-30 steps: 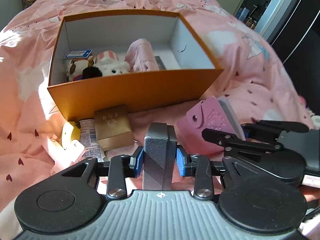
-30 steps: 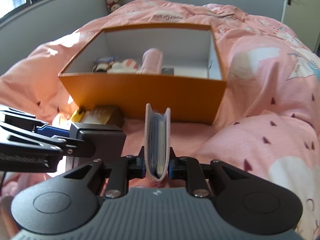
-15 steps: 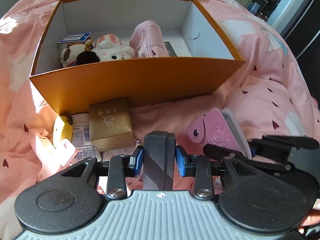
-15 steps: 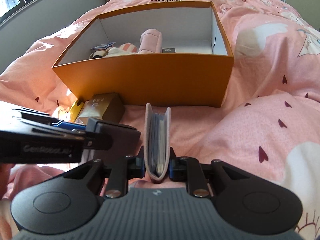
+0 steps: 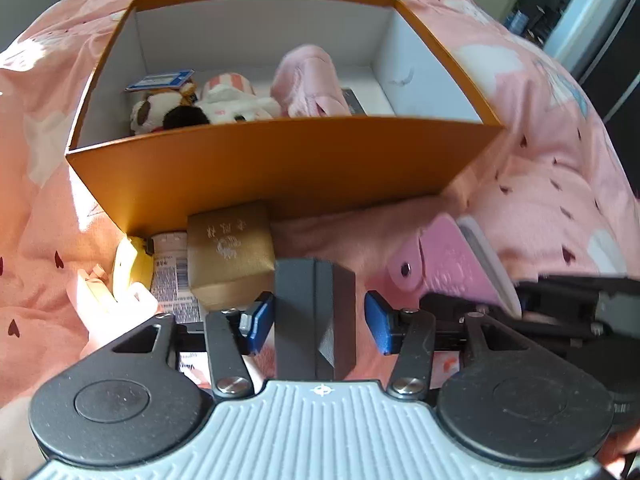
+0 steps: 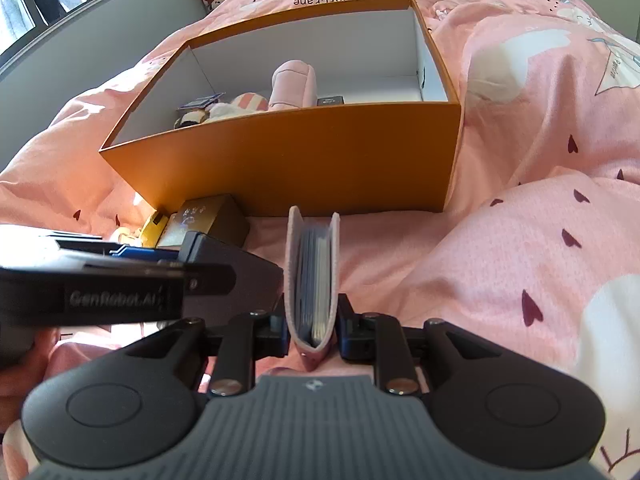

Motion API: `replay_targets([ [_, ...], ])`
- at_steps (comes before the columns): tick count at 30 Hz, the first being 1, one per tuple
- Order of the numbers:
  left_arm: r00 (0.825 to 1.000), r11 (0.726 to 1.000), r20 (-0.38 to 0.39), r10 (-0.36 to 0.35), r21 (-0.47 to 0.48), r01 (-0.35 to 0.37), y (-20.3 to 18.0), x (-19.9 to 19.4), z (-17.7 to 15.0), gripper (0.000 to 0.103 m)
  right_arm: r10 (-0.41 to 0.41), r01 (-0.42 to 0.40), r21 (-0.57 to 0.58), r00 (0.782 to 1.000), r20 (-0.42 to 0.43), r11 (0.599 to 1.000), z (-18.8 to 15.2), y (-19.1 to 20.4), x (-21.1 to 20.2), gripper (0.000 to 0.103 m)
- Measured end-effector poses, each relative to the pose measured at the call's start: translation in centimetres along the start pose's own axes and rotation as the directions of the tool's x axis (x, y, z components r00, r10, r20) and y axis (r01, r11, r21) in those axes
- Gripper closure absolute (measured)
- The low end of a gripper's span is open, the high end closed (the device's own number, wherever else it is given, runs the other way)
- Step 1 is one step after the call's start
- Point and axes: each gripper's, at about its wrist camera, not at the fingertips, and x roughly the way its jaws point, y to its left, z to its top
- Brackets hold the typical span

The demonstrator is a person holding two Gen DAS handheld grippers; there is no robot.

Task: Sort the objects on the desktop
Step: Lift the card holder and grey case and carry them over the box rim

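Note:
My left gripper (image 5: pixel 316 320) is shut on a dark grey box (image 5: pixel 314 312) and holds it above the pink bedspread, short of the orange storage box (image 5: pixel 280 164). My right gripper (image 6: pixel 313 328) is shut on a pink card holder (image 6: pixel 313 276), held upright; it also shows in the left wrist view (image 5: pixel 452 264). The left gripper and its grey box (image 6: pixel 236 272) show at the left of the right wrist view. The orange box (image 6: pixel 304 164) holds plush toys (image 5: pixel 192 108), a pink plush item (image 5: pixel 308 80) and a blue card (image 5: pixel 158 80).
A gold box (image 5: pixel 230 252), a white labelled tube (image 5: pixel 172 272) and a yellow item (image 5: pixel 132 264) lie on the bedspread against the orange box's front wall. The bedspread bulges up at the right (image 6: pixel 540 260). A window and wall stand at the far left (image 6: pixel 60 8).
Both grippers have moved forward and higher toward the orange box, each still holding its item. More of the box's inside shows now.

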Motion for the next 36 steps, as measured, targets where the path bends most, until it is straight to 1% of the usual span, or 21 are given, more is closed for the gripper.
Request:
replay_targets([
  [3,1.000,1.000,-0.031,0.001,0.010,0.000,-0.1,-0.1,-0.6,0.043,0.002,-0.002,0.003,1.000,0.003,1.000,-0.1,0.0,-0.2,0.080],
  [7,0.997,1.000,-0.072,-0.020,-0.020,0.018,0.4,0.3,-1.1,0.043,0.016,-0.016,0.009,1.000,0.009,1.000,-0.3,0.0,-0.6,0.073],
  [9,0.998,0.999,-0.061,-0.034,-0.041,0.032,0.7,0.3,-1.1,0.043,0.012,-0.012,0.002,1.000,0.000,1.000,-0.5,0.2,-0.6,0.072],
  [13,0.999,0.997,-0.016,-0.051,-0.063,0.050,1.1,0.0,-0.6,0.043,0.001,-0.001,-0.003,1.000,-0.019,1.000,-0.8,0.2,-0.6,0.071],
  [16,0.998,0.996,-0.018,-0.056,-0.072,0.054,1.1,0.4,-0.2,0.043,0.001,-0.002,-0.007,0.999,-0.035,1.000,-1.0,0.2,-0.5,0.070],
  [19,0.998,0.996,-0.026,-0.064,-0.070,0.062,1.1,0.7,-0.1,0.050,-0.010,0.008,-0.032,0.998,-0.066,0.999,-1.2,0.4,0.0,0.070],
  [20,0.997,0.996,-0.029,-0.064,-0.070,0.062,1.1,0.8,-0.1,0.053,-0.012,0.010,-0.033,0.998,-0.069,0.999,-1.2,0.4,0.1,0.073],
  [22,0.997,0.995,-0.033,-0.066,-0.074,0.064,1.1,0.9,-0.1,0.060,-0.009,0.008,-0.022,0.998,-0.056,1.000,-1.3,0.3,0.1,0.079],
  [23,0.997,0.995,-0.036,-0.069,-0.078,0.066,1.1,1.0,-0.1,0.062,-0.001,0.000,-0.016,0.999,-0.046,1.000,-1.3,0.1,0.0,0.080],
  [27,0.996,0.993,-0.040,-0.077,-0.090,0.074,1.2,1.2,-0.2,0.063,0.017,-0.017,0.000,1.000,-0.005,1.000,-0.8,0.0,-0.3,0.082],
  [30,0.996,0.993,-0.037,-0.075,-0.091,0.071,1.2,1.2,-0.2,0.064,0.009,-0.009,0.015,0.999,0.039,1.000,0.1,-0.3,-0.3,0.083],
  [33,0.997,0.992,-0.026,-0.078,-0.099,0.075,1.4,1.1,-0.3,0.064,0.013,-0.016,0.041,0.997,0.070,0.999,1.2,-0.7,-0.2,0.083],
  [36,0.997,0.990,-0.006,-0.078,-0.116,0.077,1.6,0.5,-0.1,0.065,0.037,-0.042,0.054,0.995,0.097,0.998,1.9,-0.8,-1.0,0.083],
])
